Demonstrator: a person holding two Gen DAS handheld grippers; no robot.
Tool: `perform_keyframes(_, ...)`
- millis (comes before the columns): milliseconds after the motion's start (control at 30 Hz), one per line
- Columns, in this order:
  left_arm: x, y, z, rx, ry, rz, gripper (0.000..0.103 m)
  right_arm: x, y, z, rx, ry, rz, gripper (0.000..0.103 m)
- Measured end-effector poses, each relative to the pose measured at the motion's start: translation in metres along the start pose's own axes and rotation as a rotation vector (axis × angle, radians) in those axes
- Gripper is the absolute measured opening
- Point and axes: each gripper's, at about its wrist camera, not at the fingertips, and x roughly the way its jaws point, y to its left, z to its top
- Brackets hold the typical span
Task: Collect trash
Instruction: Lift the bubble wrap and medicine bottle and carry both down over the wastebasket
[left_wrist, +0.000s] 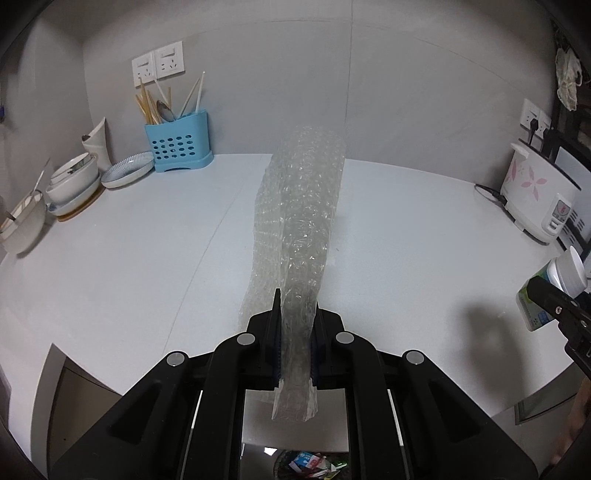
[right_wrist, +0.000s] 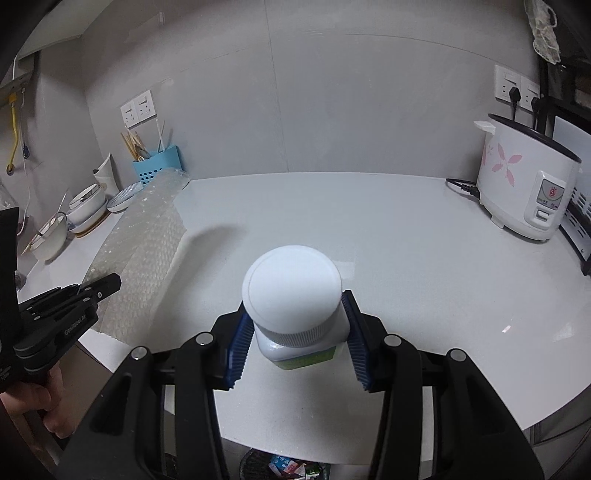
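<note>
Gripping white-capped bottle (right_wrist: 295, 314), green label unreadable; left gripper (right_wrist: 107, 284) lettering perhaps "Gen...".

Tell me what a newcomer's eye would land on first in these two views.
First, the long strip of bubble wrap pinched in the left hand-held gripper, sticking out over the white counter. Next, the white-capped bottle clamped in the right hand-held gripper. Then the flowered rice cooker at the counter's right, and a bin of wrappers below the front edge.
</note>
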Motion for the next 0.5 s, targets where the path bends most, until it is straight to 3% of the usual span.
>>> perform_keyframes(500,-0.097,-0.011,-0.067,0.01,-0.114,-0.058,0.01,-0.07,0.028,-0.056,-0.045,-0.09,-0.021,0.043)
